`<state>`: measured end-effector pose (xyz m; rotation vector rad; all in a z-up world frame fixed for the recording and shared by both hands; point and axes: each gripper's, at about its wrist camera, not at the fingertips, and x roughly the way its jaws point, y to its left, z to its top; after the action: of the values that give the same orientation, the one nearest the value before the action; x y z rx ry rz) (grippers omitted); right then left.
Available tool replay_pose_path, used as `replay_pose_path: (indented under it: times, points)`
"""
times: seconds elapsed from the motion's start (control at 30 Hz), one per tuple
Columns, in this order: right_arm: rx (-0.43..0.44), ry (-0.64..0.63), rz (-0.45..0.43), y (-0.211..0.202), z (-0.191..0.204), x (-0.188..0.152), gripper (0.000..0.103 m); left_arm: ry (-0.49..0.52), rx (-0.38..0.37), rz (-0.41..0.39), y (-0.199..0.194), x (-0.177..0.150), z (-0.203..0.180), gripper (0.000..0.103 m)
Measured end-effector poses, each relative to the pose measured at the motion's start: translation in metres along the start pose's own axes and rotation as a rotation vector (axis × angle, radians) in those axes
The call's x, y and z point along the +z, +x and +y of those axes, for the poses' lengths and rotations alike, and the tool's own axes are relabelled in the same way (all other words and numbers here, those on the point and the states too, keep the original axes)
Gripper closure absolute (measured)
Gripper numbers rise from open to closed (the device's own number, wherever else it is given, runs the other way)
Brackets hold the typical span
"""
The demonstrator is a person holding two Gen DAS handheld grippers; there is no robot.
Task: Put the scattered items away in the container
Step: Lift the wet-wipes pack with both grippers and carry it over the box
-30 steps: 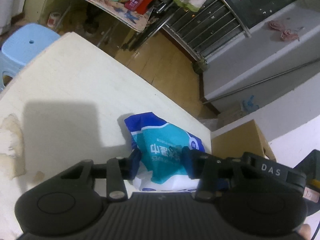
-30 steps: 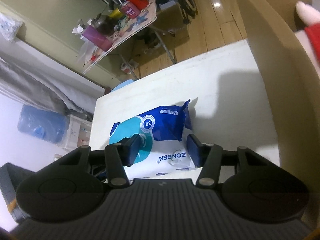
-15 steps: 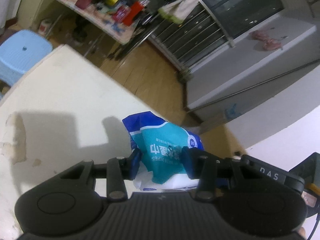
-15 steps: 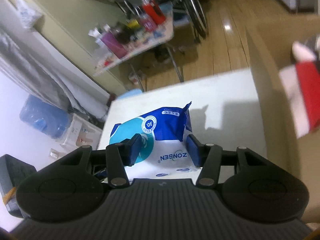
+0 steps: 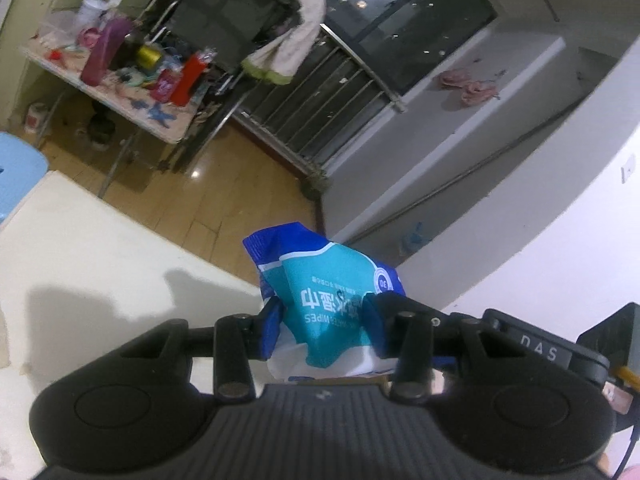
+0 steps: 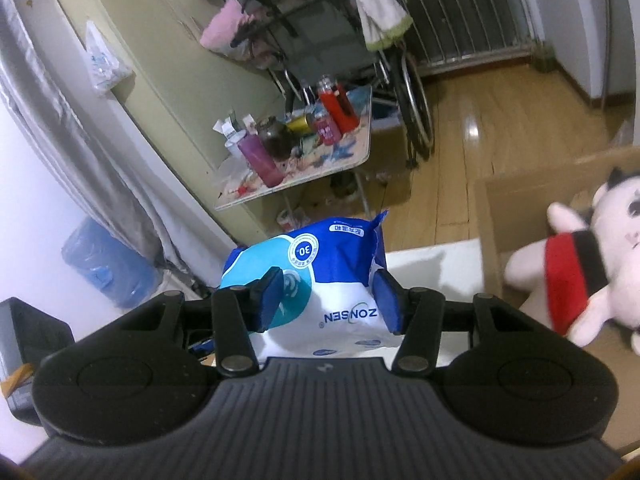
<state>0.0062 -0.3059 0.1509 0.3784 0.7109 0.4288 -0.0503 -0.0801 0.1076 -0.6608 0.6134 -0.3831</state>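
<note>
Left wrist view: the left tongs are seen clenched on one end of a blue and teal pack of wipes, its wrapper dented between the blue pads. In the right wrist view, the right tongs are clamped on the other end of the same pack of wipes, so the pack is held by both at once. Compared with a second ago, the pack has been lifted off the cream table; wooden floor and wall are now seen behind it where the tabletop lay before, and only its shadow remains on the surface. At the right of the right wrist view, an open cardboard box has come into sight, with a plush toy already inside. The pick-up is judged complete. What remains is a carry to the right over the box wall and a release of both grips.
</note>
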Motion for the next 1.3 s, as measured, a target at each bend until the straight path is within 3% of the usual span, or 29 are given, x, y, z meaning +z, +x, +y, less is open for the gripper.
replay_pose_path:
  times: [0.4, 0.77, 1.13, 1.3]
  points:
    - [0.003, 0.007, -0.102, -0.050, -0.028, 0.007, 0.052, 0.076, -0.066, -0.007, 0.010, -0.012, -0.047, 0.059]
    - [-0.019, 0.048, -0.133, -0.098, -0.072, -0.018, 0.052, 0.160, -0.114, 0.066, 0.026, -0.050, -0.086, 0.060]
    - [-0.075, 0.118, -0.105, -0.105, -0.110, -0.046, 0.052, 0.183, -0.117, 0.182, 0.055, -0.083, -0.092, 0.060]
    - [-0.098, 0.103, -0.129, -0.106, -0.117, -0.055, 0.053, 0.201, -0.101, 0.182, 0.061, -0.089, -0.097, 0.061]
